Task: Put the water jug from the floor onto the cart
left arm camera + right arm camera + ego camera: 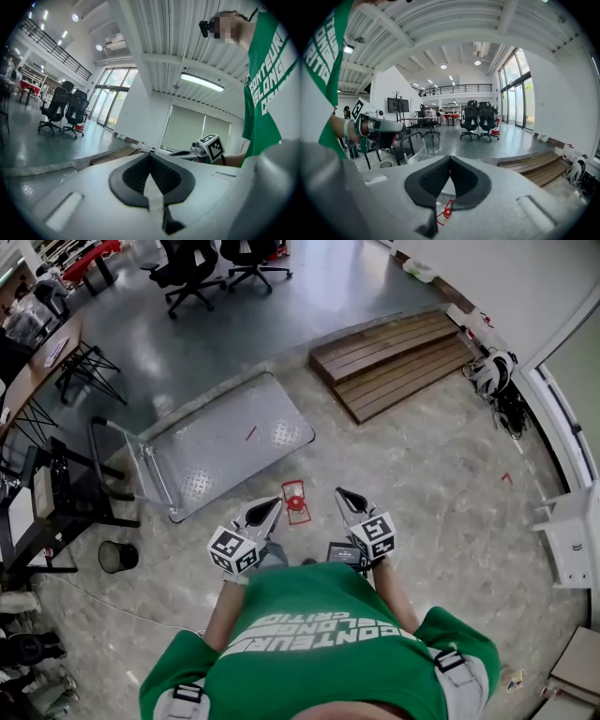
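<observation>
The water jug [296,502] stands on the floor just ahead of me; from above I see mostly its red cap and handle frame. In the right gripper view its red top [446,210] shows just below the jaw tips. The flat metal cart [225,442] lies beyond it to the left, its push handle [101,454] at the left end. My left gripper [272,506] [150,155] is shut and empty, just left of the jug. My right gripper [342,493] [450,159] is shut and empty, just right of it. Neither touches the jug.
A wooden ramp [398,357] lies at the far right. Office chairs [192,273] stand at the back. Black desk frames [47,493] and a round bin [117,556] are at the left. A white shelf [572,535] is at the right.
</observation>
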